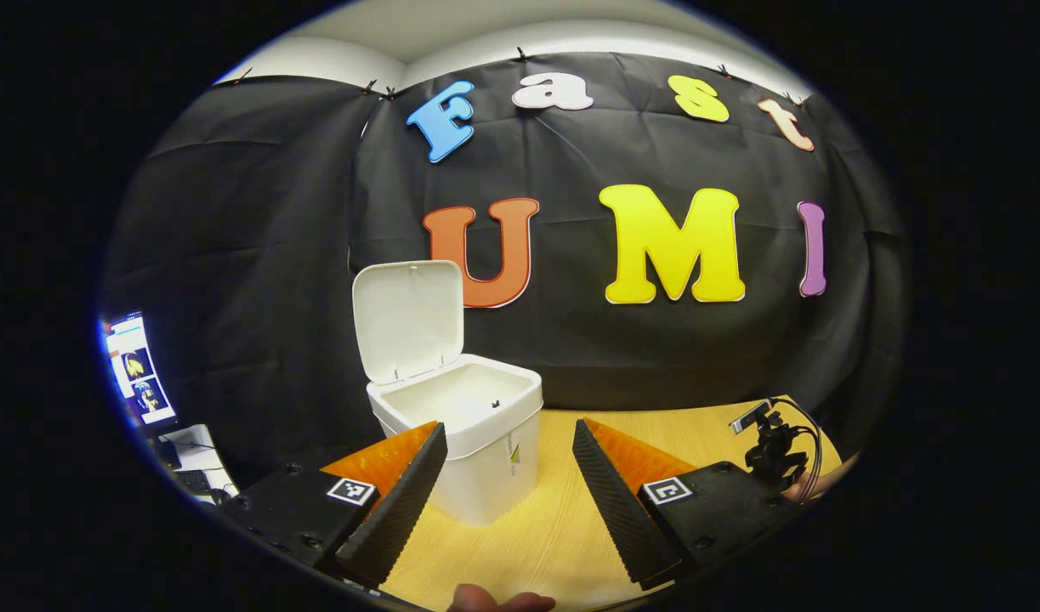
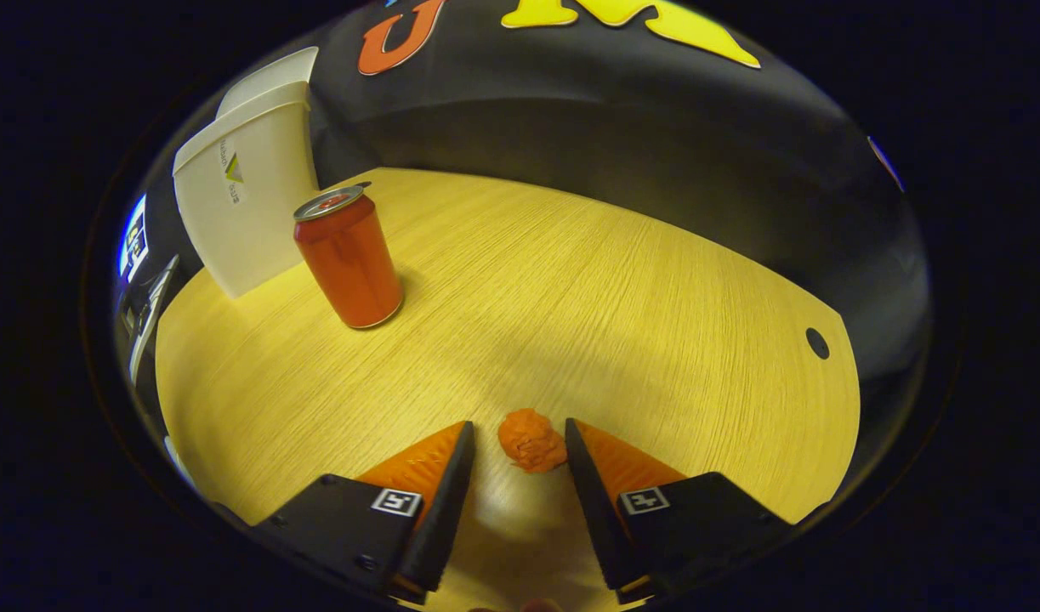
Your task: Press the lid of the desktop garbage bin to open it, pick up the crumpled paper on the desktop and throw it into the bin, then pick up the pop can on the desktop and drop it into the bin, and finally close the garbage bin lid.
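The white bin (image 1: 477,442) stands on the wooden desk with its lid (image 1: 407,319) swung up and open. My left gripper (image 1: 507,438) hovers open in front of it, its left finger overlapping the bin's front corner. In the right gripper view the bin (image 2: 239,204) stands at the far left, and a red pop can (image 2: 349,259) stands upright just beside it. A crumpled orange paper ball (image 2: 532,440) lies on the desk between the tips of my right gripper (image 2: 520,438), which is open around it, the right finger nearly touching.
The wooden desk (image 2: 588,306) stretches wide to the right of the can, with a small dark hole (image 2: 817,342) near its right edge. A small camera on a black stand (image 1: 770,442) sits at the desk's right side. A monitor (image 1: 137,374) glows at far left.
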`<state>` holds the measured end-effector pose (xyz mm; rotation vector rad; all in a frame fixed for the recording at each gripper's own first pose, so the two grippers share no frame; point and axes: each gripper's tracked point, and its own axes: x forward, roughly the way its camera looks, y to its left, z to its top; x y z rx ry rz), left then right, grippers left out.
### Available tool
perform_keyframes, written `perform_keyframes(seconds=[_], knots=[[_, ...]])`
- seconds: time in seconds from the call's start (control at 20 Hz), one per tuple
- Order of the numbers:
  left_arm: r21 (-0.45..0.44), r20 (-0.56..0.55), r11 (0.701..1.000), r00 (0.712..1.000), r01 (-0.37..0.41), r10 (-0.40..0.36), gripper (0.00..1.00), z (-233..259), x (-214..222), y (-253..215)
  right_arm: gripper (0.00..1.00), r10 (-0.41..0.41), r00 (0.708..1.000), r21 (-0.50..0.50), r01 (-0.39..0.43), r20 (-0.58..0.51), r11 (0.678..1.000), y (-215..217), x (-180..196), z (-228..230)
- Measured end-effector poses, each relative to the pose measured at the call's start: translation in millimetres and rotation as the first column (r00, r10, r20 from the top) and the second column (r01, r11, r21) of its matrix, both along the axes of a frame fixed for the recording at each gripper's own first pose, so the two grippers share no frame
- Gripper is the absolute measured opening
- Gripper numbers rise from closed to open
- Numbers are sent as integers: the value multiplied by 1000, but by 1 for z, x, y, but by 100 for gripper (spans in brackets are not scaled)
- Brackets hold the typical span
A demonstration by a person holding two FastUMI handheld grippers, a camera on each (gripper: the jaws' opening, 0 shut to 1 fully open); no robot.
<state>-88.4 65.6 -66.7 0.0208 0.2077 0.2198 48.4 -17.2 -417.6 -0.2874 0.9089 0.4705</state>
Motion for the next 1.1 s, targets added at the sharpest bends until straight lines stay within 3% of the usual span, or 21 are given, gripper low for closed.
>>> perform_keyframes(seconds=[0.1, 0.15, 0.2, 0.3, 0.45, 0.5, 0.7, 1.1], knots=[[-14, -15, 1000, 1000, -2, 2, 98, -4, -2, -2, 51, -40, 999, 26, 41, -9, 999, 1, 2, 0], [-22, -19, 1000, 1000, -3, 3, 98, -5, -3, -1, 54, -42, 999, 16, 42, -6, 999, 0, 2, -1], [-29, -21, 1000, 1000, -2, 2, 98, -6, -4, -2, 50, -40, 999, 18, 40, -4, 999, 3, 3, -3], [-28, -21, 1000, 1000, -2, 1, 98, -6, -5, -2, 27, -46, 999, 18, 46, -9, 999, 6, 2, -3], [-18, -14, 1000, 1000, -1, 1, 98, -2, -6, 0, 22, -82, 996, 26, 82, -22, 996, 4, 2, -1], [-16, -13, 1000, 1000, -1, 1, 98, -2, -6, 1, 14, -90, 995, 33, 91, -33, 995, 5, -1, 2], [-12, -4, 1000, 1000, 10, -10, 98, -1, -7, 2, 14, -112, 994, 73, 112, -15, 991, 13, -9, 30], [-61, 0, 996, 998, 68, -69, 98, -17, 0, 4, 14, -18, 986, 189, -14, 166, 982, 82, -35, 172]])
